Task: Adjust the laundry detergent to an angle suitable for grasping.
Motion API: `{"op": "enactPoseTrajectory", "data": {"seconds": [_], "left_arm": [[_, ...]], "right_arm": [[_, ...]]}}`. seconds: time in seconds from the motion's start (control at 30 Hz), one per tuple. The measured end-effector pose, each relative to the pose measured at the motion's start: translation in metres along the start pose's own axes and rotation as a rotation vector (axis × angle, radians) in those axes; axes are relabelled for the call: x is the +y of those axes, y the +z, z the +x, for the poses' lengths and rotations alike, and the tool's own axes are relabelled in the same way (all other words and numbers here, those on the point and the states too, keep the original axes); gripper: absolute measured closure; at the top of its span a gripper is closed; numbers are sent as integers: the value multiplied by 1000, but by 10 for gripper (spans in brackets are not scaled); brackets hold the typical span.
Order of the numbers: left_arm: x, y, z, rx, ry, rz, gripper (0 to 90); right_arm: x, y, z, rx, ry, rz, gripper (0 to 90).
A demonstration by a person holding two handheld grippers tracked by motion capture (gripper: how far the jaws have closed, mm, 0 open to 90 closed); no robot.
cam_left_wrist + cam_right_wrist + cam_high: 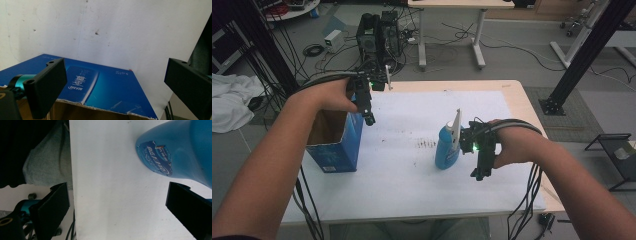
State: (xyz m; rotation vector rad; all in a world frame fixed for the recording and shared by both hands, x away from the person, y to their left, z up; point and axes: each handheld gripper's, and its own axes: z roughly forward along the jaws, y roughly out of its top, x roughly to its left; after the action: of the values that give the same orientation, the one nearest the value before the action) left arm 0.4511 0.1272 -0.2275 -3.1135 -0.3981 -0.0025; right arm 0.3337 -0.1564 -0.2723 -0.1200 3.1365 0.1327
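Worktop (512, 100) covered in white sheet, lightly stained; grey floor littered with cables. Open blue box (337, 145) stood at left edge, left tool (370, 120) held spread just over its rim. Blue bottle (446, 147) upright mid-sheet, just beside right tool (479, 174), also spread, nothing gripped.

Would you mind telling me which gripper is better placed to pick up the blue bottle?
The right gripper, I think. It hangs open just beside the blue bottle, which shows close by its jaws in the right gripper view. The left gripper is open over the cardboard box, farther from the bottle.
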Motion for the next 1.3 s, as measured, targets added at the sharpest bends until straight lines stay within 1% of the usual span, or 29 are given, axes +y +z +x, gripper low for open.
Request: {"op": "enactPoseTrajectory", "data": {"seconds": [0.03, 0.1, 0.2, 0.23, 0.3, 0.4, 0.43, 0.47, 0.53, 0.63, 0.7, 0.73, 0.8, 0.83, 0.87, 0.9, 0.93, 0.97, 1.0, 1.03, 1.07, 1.1, 1.13, 1.17, 1.2, 1.23, 1.27, 1.3], "left_arm": [[0, 0, -1, -2, -3, -7, 41], [-1, -1, -4, 6, -1, -5, 42], [-1, -1, -8, 5, 4, -5, 41], [-2, -2, -11, 1, 4, -11, 42], [-2, -2, -13, 3, 6, -13, 42], [-4, -1, -19, 7, 11, -6, 41], [-4, -2, -20, 8, 10, -3, 41], [-4, -2, -22, 6, 13, -1, 41], [-5, -2, -26, 14, 18, -3, 41], [-4, -3, -33, 15, 29, -3, 41], [-4, -3, -36, 14, 38, -2, 41], [-3, -3, -37, 16, 42, -1, 41], [-3, -2, -39, 17, 45, -2, 41], [-2, -2, -39, 19, 48, -3, 41], [-2, -1, -39, 13, 48, -5, 41], [-2, -1, -40, 9, 49, -4, 41], [-2, 0, -40, 13, 49, -4, 42], [-2, 0, -40, 15, 52, -3, 42], [-3, 1, -40, 20, 57, -5, 41], [-2, 1, -40, 5, 47, -6, 42], [-3, 2, -41, 4, 47, -8, 41], [-3, 3, -41, 1, 49, -8, 42], [-3, 4, -42, -3, 50, -11, 41], [-4, 5, -43, -9, 51, -14, 41], [-4, 6, -44, -10, 50, -21, 42], [-5, 7, -45, -15, 53, -26, 41], [-6, 8, -45, -15, 55, -30, 42], [-6, 9, -46, -17, 55, -37, 42]], "right_arm": [[0, 0, 1, -2, -1, 0, 42], [0, -1, 1, 0, 2, 0, 42], [-3, -1, 3, -3, 5, 5, 42], [-6, -2, 4, -8, 8, 4, 42], [-8, -2, 5, -8, 16, 7, 42], [-16, -1, 7, -9, 28, 4, 42], [-19, -1, 8, -11, 39, 7, 42], [-21, -1, 8, -17, 22, 15, 42], [-28, 1, 9, -17, 42, 24, 42], [-42, 3, 8, -26, 61, 34, 42], [-54, 5, 8, -30, 95, 32, 42], [-60, 5, 7, -36, 98, 30, 42], [-69, 5, 7, -37, 126, 23, 42], [-72, 5, 7, -43, 129, 27, 42], [-76, 5, 7, -41, 141, 26, 42], [-79, 4, 6, -43, 137, 35, 42], [-85, 4, 5, -45, 159, 34, 42], [-85, 4, 5, -45, 159, 34, 42], [-86, 4, 4, -43, 169, 32, 42], [-88, 4, 4, -45, 185, 29, 42], [-89, 4, 4, -32, 205, 27, 42], [-91, 4, 0, -40, 175, 39, 42], [-91, 5, 2, -37, 227, 24, 42], [-93, 6, 1, -43, 231, 27, 42], [-95, 6, -1, -45, 222, 28, 42], [-96, 6, -3, -51, 202, 30, 42], [-97, 7, -2, -51, 238, 24, 42], [-97, 7, -3, -48, 237, 24, 42]]}}
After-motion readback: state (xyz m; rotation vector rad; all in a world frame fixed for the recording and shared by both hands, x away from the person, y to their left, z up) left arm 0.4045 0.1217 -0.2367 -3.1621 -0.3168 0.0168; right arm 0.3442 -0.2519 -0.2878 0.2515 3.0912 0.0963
